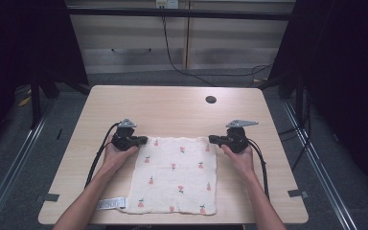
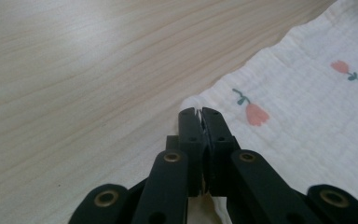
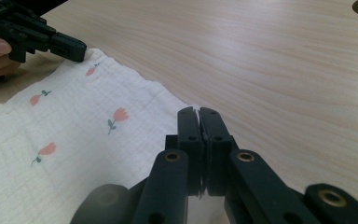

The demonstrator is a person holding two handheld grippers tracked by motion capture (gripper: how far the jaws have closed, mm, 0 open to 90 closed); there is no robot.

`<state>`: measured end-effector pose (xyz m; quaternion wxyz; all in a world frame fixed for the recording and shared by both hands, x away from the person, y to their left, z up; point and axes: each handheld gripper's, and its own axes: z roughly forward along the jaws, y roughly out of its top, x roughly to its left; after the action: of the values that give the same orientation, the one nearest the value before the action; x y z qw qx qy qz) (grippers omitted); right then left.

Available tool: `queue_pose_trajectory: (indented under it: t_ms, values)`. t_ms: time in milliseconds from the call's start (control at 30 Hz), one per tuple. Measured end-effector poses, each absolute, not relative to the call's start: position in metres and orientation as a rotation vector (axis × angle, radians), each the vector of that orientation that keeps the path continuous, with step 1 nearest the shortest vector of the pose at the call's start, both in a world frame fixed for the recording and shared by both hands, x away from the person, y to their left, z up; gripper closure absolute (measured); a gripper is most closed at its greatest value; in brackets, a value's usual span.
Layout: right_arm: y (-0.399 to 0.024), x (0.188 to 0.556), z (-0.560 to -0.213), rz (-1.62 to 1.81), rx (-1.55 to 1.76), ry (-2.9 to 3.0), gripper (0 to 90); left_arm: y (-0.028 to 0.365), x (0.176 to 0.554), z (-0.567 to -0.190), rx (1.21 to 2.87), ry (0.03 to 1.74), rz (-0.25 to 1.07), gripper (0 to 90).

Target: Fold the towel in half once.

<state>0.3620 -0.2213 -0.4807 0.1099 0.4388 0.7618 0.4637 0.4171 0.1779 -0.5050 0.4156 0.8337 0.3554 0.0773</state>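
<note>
The thin, limp tulip-print cloth [image 1: 175,175] lies flat at the near middle of the worktop [image 1: 172,108], and the left gripper [image 1: 141,140] and right gripper [image 1: 213,139] each pinch a far corner, the best hold since it sags elsewhere.

cloth [image 1: 175,175] on table [image 1: 172,108] near edge | left claw [image 1: 143,140] far-left corner | right claw [image 1: 212,139] far-right corner

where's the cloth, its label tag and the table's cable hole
cloth [image 1: 175,175], high view, middle of the fabric
label tag [image 1: 111,204], high view, centre of the tag
cable hole [image 1: 211,99], high view, middle of the dark opening
</note>
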Motion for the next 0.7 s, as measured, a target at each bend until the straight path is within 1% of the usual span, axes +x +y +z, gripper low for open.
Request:
queue_pose_trajectory:
  t_ms: [700]
  values:
    - [-0.232, 0.358, -0.464, 1.418, 1.281, 2.16, 88.6, 0.192, 0.396, -0.466, 1.968, 0.831, 0.205, 87.8]
